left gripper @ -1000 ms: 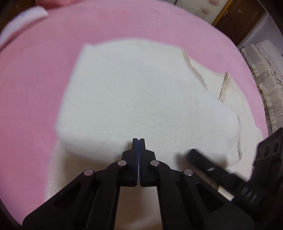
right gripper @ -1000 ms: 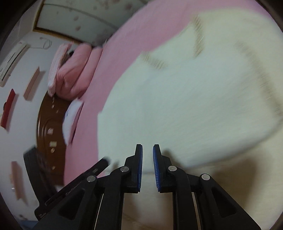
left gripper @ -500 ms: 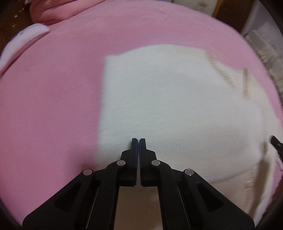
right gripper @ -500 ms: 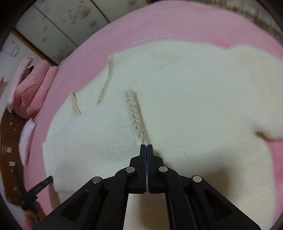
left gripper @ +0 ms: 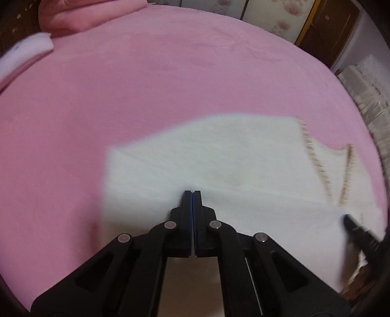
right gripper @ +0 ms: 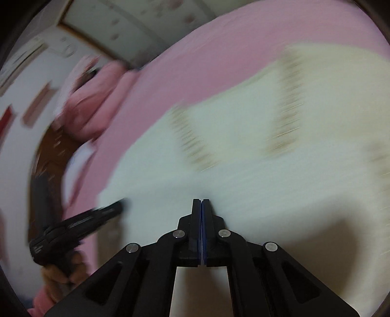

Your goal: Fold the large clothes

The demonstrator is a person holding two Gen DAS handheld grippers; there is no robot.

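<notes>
Though blurred, garment (left gripper: 231, 158) beyond closed fingers (left gripper: 189, 197).

Garment (left gripper: 243, 165): cream-white fleece, plain, with tan braided trim lines (left gripper: 316, 163); same trim blurred in right wrist view. Bed cover (left gripper: 146, 85): solid pink. Pillows (left gripper: 80, 17): deeper pink; folded cloth (left gripper: 26, 52) pale lilac-white. Left claw (left gripper: 192, 193): black, blue pad lining, silver rivets. Right claw (right gripper: 201, 201): black, blue lining. Wardrobe panels (left gripper: 273, 14): off-white, faint floral print; door (left gripper: 334, 31) dark brown with yellow edge
</notes>
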